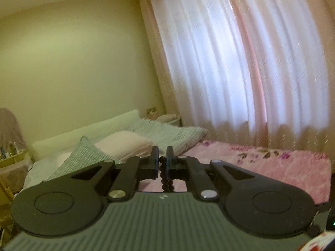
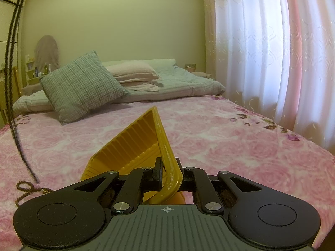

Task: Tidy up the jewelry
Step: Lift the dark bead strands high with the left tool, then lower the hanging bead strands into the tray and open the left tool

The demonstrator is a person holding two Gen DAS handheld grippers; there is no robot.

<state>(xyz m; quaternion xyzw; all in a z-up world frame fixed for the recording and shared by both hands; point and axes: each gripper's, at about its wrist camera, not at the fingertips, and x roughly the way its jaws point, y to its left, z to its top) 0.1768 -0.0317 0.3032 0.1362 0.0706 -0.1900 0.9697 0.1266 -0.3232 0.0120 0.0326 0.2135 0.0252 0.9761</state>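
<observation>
Grippers at work over a pink bedspread (image 2: 209,129): left gripper (image 1: 162,161) pinches a dark bead strand (image 1: 162,170), right gripper (image 2: 169,170) clamps a tilted yellow tray's (image 2: 134,142) rim; brown bead necklace (image 2: 26,190) lies to its left.

Glossy ribbed plastic tray (image 2: 134,146); fuzzy cloth blanket (image 2: 219,138); dark polished beads (image 1: 164,171).

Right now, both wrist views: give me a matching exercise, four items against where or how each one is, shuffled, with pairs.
Items:
1. dark bead strand
2. yellow tray
3. brown bead strand
4. grey-green cushion

States:
A. lying loose on the pink bedspread
B. clamped by the right gripper, tilted
C. propped at the head of the bed
D. pinched in the left gripper

Pairs: 1-D, 2-B, 3-A, 4-C
</observation>
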